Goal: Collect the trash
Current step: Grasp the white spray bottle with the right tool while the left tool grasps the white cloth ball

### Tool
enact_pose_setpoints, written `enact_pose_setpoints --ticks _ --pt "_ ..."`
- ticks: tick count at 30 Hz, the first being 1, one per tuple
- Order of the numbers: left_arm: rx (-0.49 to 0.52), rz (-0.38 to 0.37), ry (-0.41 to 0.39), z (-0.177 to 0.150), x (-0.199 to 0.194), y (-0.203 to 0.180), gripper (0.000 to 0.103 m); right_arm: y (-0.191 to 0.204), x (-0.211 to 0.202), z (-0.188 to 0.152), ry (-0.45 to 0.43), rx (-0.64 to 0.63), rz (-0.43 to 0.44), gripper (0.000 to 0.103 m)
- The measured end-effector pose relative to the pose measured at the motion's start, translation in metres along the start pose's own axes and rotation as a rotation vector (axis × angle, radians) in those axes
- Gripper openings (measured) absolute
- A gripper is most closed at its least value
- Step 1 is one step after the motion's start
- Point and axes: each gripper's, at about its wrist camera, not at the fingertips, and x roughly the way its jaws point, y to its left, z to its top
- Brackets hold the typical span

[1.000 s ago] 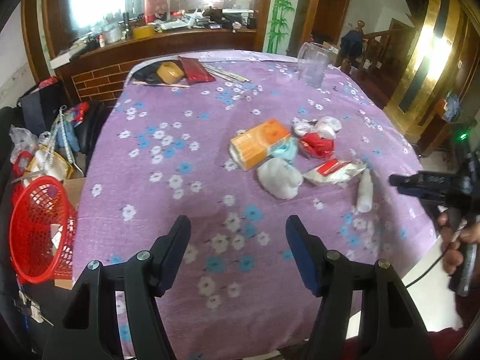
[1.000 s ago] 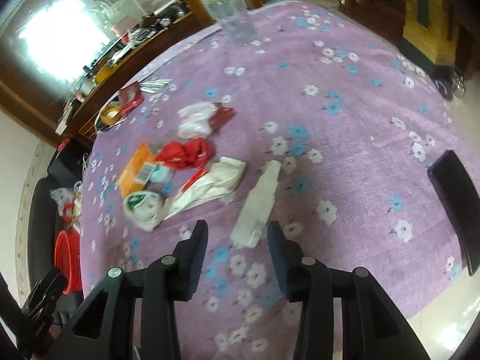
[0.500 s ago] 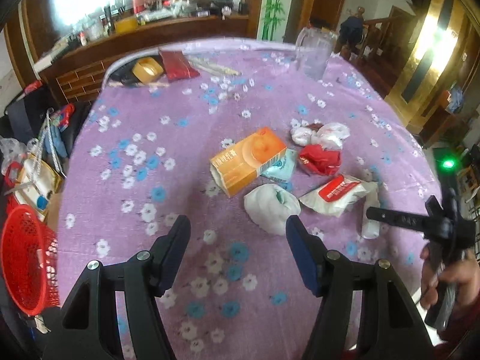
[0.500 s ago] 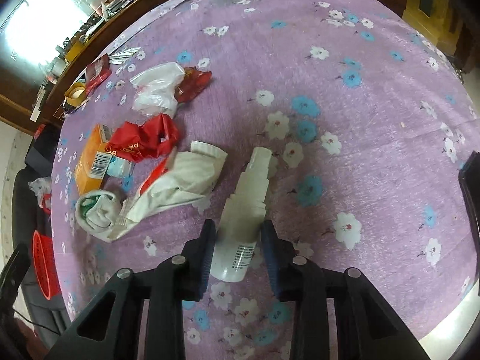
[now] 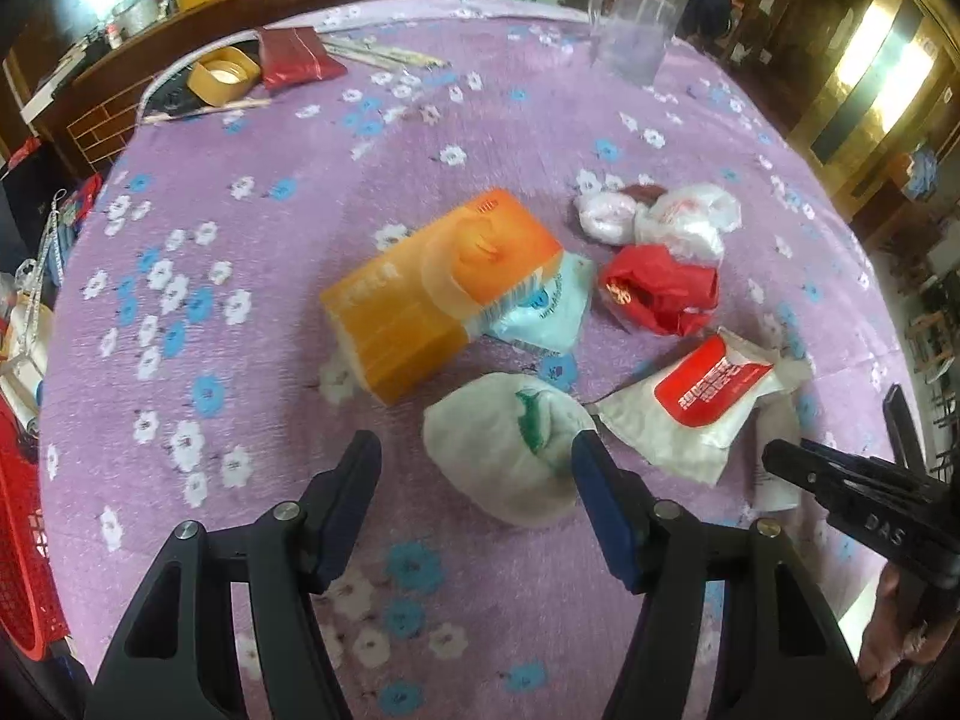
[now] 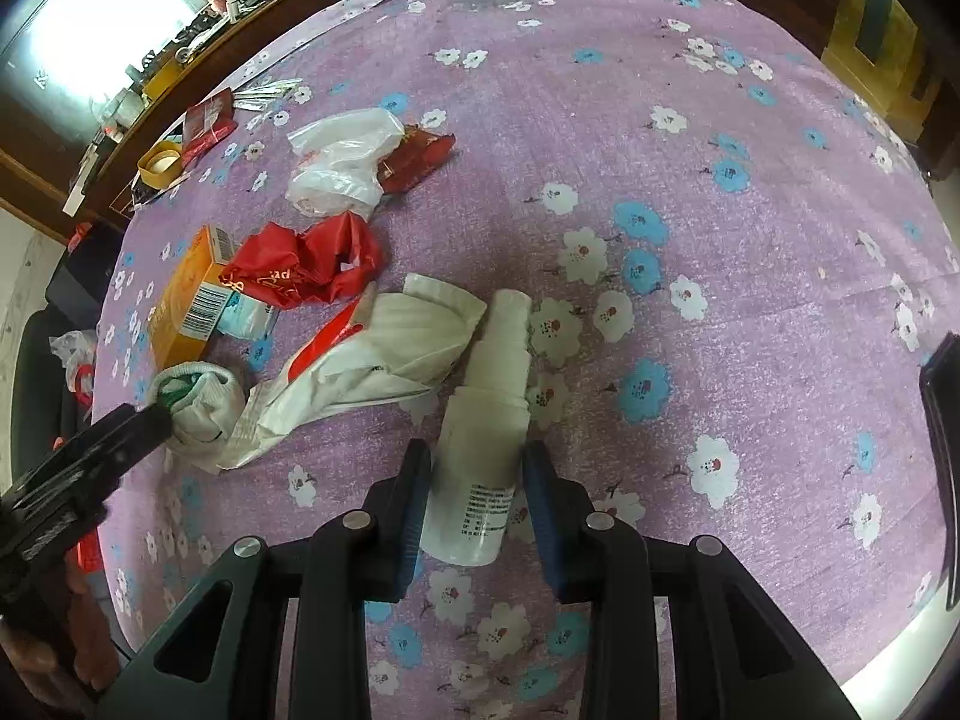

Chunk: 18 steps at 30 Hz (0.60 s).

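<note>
Trash lies heaped on the purple flowered tablecloth (image 5: pixel 270 360): an orange carton (image 5: pixel 438 282), a pale blue packet (image 5: pixel 552 312), a crumpled red wrapper (image 5: pixel 660 288), a white pouch with a red label (image 5: pixel 702 402), clear plastic bags (image 5: pixel 684 216) and a crumpled white wad (image 5: pixel 498 480). My left gripper (image 5: pixel 475 450) hangs open just over the wad, which shows between its fingertips without being pressed. My right gripper (image 6: pixel 477 456) points steeply down with both pads against the sides of a white bottle (image 6: pixel 480 408) that lies on the cloth.
A red basket (image 5: pixel 18 540) stands beyond the table's left edge. At the far side are a clear jug (image 5: pixel 636 24), a yellow tape roll (image 5: pixel 222 75), a dark red packet (image 5: pixel 297 54) and chopsticks. A dark flat object (image 6: pixel 942 450) lies at the right edge.
My left gripper has come forward and down over the pile, now above the white wad. My right gripper sank onto the white bottle and its jaws narrowed onto it.
</note>
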Motion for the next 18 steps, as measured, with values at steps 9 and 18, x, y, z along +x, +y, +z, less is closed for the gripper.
enact_pose_setpoints --ticks 9,18 --pt "0.028 -0.007 0.000 0.004 0.022 -0.016 0.060 -0.005 -0.001 -0.009 -0.013 -0.023 0.018 0.033" --pt "0.069 0.013 -0.074 -0.017 0.009 -0.025 0.037 -0.006 -0.021 -0.018 -0.055 -0.044 0.048 0.032"
